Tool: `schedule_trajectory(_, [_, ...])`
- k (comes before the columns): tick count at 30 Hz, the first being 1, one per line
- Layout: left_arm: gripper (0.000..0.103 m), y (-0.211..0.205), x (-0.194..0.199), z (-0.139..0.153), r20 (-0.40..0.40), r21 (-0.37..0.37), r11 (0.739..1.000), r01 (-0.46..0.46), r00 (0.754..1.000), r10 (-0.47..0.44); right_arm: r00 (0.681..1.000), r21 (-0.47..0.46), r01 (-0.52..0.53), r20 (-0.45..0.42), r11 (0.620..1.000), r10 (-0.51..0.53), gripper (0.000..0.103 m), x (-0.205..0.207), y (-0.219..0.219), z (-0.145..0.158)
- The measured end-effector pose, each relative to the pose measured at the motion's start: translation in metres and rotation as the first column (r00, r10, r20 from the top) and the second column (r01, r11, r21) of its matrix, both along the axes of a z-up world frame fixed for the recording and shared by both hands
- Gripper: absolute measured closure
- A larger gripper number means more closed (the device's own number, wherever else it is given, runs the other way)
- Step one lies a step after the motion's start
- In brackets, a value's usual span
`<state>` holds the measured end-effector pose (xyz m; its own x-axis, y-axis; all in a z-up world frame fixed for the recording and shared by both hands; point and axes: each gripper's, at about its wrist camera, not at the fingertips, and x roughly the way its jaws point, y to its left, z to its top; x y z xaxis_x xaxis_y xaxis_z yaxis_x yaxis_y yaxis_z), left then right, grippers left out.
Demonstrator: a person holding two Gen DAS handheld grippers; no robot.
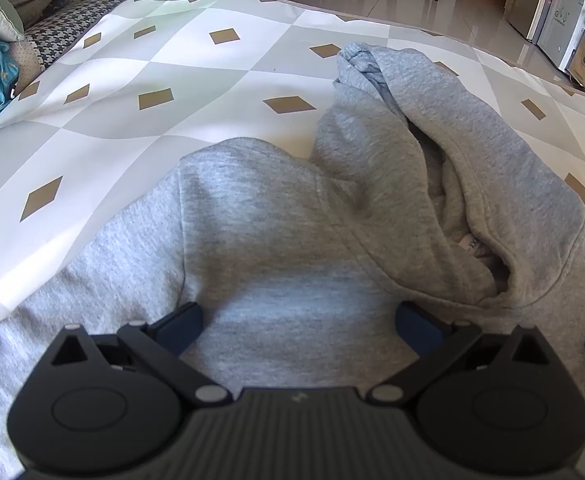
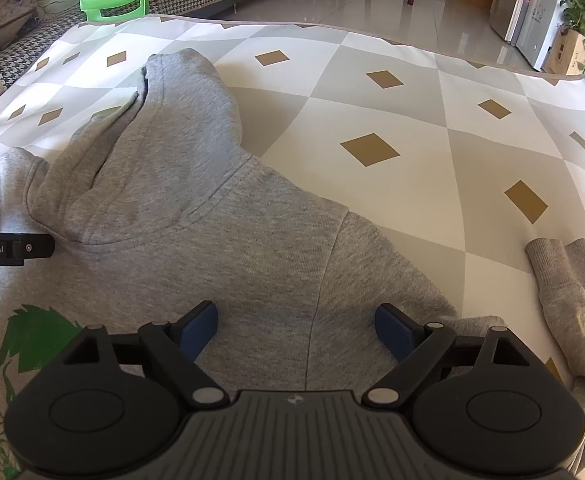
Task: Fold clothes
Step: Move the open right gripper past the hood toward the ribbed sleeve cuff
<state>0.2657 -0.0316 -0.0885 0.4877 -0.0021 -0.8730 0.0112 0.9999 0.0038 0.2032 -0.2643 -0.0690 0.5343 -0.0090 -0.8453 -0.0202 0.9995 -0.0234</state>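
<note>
Grey fleece hooded sweatshirt (image 2: 220, 220) with a green chest print lies spread on a diamond-patterned mat (image 2: 412, 120). Left gripper (image 1: 299, 322) and right gripper (image 2: 296, 330) gape above it, gripping nothing. "Robot.AI" marks the left gripper's finger.

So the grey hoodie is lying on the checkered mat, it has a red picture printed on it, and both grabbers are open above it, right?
Nearly. The picture on the grey hoodie is green, not red; the right wrist view shows it at the lower left. The rest holds: the hoodie lies on the checkered mat, and the left gripper and the right gripper are both open above the fabric.
</note>
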Motion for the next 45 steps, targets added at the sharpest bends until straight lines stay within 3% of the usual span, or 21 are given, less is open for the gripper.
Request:
schedule_trajectory(28, [0.0, 0.0, 0.011, -0.001, 0.015, 0.001, 1.0, -0.019, 1.0, 0.019, 0.996, -0.017, 0.057, 0.063, 0.998, -0.056, 0.008, 0.024, 0.006, -0.006])
schedule_trajectory(45, [0.0, 0.0, 0.018, 0.0, 0.01, 0.0, 1.0, -0.005, 1.0, 0.005, 0.997, -0.025, 0.023, 0.068, 0.999, -0.021, 0.005, 0.039, 0.007, -0.007])
